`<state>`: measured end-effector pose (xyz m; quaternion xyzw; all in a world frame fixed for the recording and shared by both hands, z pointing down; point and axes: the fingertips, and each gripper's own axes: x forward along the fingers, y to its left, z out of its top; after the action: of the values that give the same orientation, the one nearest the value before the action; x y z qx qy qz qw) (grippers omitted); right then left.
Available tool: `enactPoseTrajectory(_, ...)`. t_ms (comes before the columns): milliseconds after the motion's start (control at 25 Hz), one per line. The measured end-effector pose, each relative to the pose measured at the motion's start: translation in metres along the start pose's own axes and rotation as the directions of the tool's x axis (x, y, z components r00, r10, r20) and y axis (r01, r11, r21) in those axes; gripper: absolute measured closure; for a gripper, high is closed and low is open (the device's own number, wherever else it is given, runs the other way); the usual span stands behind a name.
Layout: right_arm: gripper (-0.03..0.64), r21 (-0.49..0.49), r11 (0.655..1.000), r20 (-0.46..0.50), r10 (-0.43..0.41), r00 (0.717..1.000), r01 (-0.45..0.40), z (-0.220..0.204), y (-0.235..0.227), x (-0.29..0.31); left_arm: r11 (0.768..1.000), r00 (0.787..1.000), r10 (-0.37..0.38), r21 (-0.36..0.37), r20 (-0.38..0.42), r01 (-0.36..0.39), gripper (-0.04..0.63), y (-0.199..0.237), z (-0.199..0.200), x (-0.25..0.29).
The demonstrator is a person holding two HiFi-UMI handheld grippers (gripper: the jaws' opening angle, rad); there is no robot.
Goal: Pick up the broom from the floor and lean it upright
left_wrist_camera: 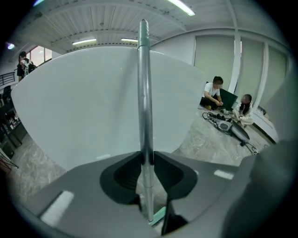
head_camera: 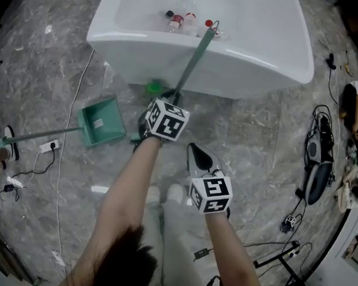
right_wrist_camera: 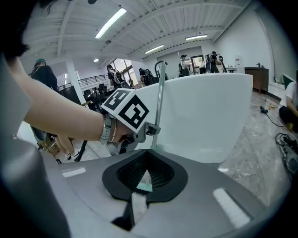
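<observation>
Far left on the grey marble floor (head_camera: 45, 58): a green dustpan (head_camera: 101, 124), lying flat, its long handle running off leftward past a white power strip (head_camera: 49, 145).

Just right of the pan, the left gripper (head_camera: 169, 102), clenched on the broom (head_camera: 196, 57) low on its shaft. In the left gripper view, both jaws pressed against the silver pole from either side. Broom close to upright, tilting rightward and away. Hooked top end resting on the rim of the white bathtub (head_camera: 262, 69), beside three small bottles (head_camera: 189, 22) inside the tub. Lower end hidden under the gripper and forearm in the head view. Only a sliver of teal at the pole's foot in the left gripper view.

Further right and nearer the body, the right gripper (head_camera: 193, 151): jaws pressed together with nothing between them. Apart from the broom, tips pointing toward the tub.

Far right on the floor: loose cables, a dark vacuum-like appliance (head_camera: 317, 172), and a seated person (head_camera: 356, 108) at the frame's edge.
</observation>
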<state>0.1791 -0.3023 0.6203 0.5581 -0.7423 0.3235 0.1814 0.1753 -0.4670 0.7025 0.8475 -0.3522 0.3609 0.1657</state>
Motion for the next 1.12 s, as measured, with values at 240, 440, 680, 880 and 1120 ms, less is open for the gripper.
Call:
enactPoseTrajectory(240, 0.615, 0.001, 1.000, 0.004, -0.006, 1.000, 0.006, 0.004, -0.004, 0.002, 0.999, 1.000, -0.013, 0.038, -0.013, 0.014, 0.508, -0.001, -0.003, 0.005)
enactPoseTrajectory(440, 0.615, -0.005, 1.000, -0.001, -0.016, 1.000, 0.016, 0.004, -0.010, 0.000, 0.999, 1.000, -0.010, 0.049, -0.020, 0.011, 0.405, 0.001, -0.006, 0.005)
enactPoseTrajectory(680, 0.615, -0.012, 1.000, 0.004, -0.022, 1.000, 0.022, 0.008, -0.008, -0.003, 0.997, 1.000, -0.020, 0.069, -0.013, 0.021, 0.396, 0.000, -0.005, -0.009)
enactPoseTrajectory(880, 0.615, -0.021, 1.000, 0.016, -0.023, 1.000, 0.023, 0.017, 0.003, -0.011, 0.997, 0.999, -0.028, 0.072, 0.020, 0.026, 0.477, -0.001, 0.002, -0.042)
enactPoseTrajectory(1120, 0.615, -0.035, 0.999, 0.057, -0.016, 0.998, 0.018, 0.041, 0.023, -0.039, 0.998, 0.996, -0.062, 0.024, 0.060, 0.061, 0.596, -0.016, 0.016, -0.094)
